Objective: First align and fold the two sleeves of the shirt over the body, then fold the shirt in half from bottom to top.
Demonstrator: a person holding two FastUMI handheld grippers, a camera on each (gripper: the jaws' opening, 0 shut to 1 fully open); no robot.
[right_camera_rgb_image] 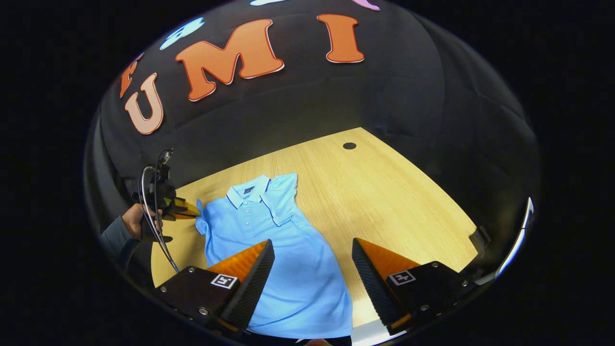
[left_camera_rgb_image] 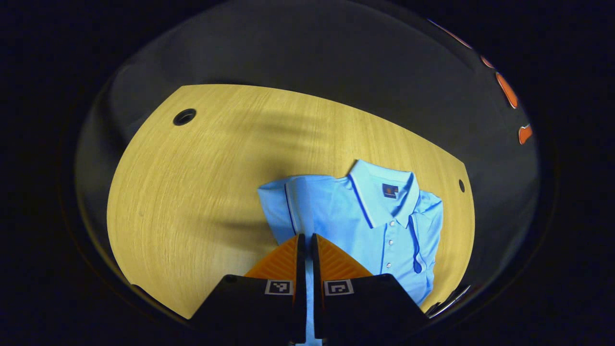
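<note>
A light blue polo shirt point(right_camera_rgb_image: 288, 259) with dark blue trim lies face up on the wooden table point(right_camera_rgb_image: 394, 202), collar point(right_camera_rgb_image: 247, 192) toward the booth wall. One sleeve point(right_camera_rgb_image: 283, 197) lies folded in over the chest. My left gripper point(left_camera_rgb_image: 307, 240) is shut on the other sleeve point(left_camera_rgb_image: 288, 202), a strip of blue cloth showing between its fingers. In the right gripper view that left gripper point(right_camera_rgb_image: 185, 210), held by a hand point(right_camera_rgb_image: 132, 218), sits at the shirt's left edge. My right gripper point(right_camera_rgb_image: 312, 250) hangs open over the shirt's lower body with nothing between its fingers.
The table has round cable holes point(left_camera_rgb_image: 184, 117) point(right_camera_rgb_image: 349, 145) near its far corners. Bare wood stretches to the left of the shirt point(left_camera_rgb_image: 192, 192) in the left gripper view and to the right of it in the right gripper view. Black cloth walls surround the table.
</note>
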